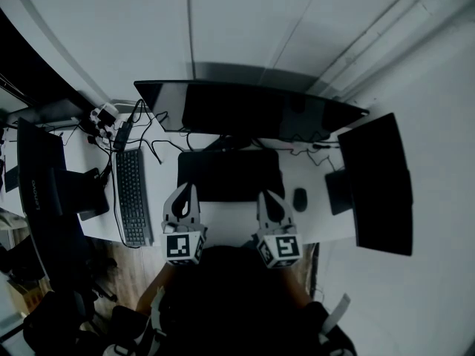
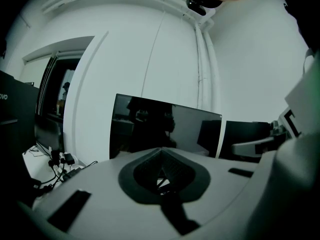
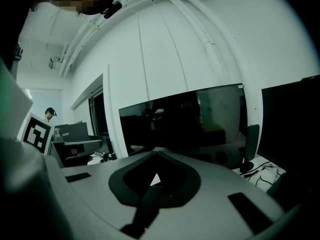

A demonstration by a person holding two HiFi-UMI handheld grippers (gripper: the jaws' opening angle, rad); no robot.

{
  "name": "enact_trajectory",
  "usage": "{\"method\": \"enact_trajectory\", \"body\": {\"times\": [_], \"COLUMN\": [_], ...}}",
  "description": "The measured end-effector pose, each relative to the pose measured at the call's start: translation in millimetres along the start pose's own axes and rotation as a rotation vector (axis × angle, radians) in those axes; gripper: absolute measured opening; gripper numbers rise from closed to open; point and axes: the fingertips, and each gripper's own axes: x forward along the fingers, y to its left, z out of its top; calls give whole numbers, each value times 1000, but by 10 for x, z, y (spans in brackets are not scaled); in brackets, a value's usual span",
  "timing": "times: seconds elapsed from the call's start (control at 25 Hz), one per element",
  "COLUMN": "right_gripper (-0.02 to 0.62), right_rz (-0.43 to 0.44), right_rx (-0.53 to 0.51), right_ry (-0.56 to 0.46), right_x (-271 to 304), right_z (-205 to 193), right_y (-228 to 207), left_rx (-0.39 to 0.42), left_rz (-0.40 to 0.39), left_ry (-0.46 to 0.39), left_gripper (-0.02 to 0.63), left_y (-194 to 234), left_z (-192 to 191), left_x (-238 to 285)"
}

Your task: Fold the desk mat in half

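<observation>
The black desk mat (image 1: 231,175) lies flat on the white desk (image 1: 230,225), just in front of the wide monitor (image 1: 249,111). My left gripper (image 1: 186,188) is held over the mat's near left corner. My right gripper (image 1: 265,196) is over the mat's near edge, towards its right. Both point towards the monitor. In the left gripper view the left gripper (image 2: 161,151) is shut, with nothing seen between its jaws. The right gripper (image 3: 156,154) in its own view is also shut and empty. The mat does not show in either gripper view.
A black keyboard (image 1: 133,196) lies left of the mat, and a dark mouse (image 1: 300,199) right of it. A second monitor (image 1: 380,184) stands at the right and a dark screen (image 1: 43,176) at the left. Cables and plugs (image 1: 111,124) crowd the back left corner.
</observation>
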Motion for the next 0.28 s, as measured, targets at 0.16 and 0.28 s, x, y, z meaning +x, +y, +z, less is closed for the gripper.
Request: {"method": "enact_trajectory", "body": {"times": [0.16, 0.28], "right_gripper": [6, 6], "right_rz": [0, 7], "right_rx": [-2, -26], "right_ry": [1, 8], "right_x": [9, 19], "right_z": [-11, -35], "right_y": [-8, 4], "left_rx": [-14, -24], "left_rz": [-5, -8], "left_ry": [-36, -47], "left_gripper": [6, 6], "left_y": [-48, -63], "left_z": [91, 133], "left_x": [26, 35]}}
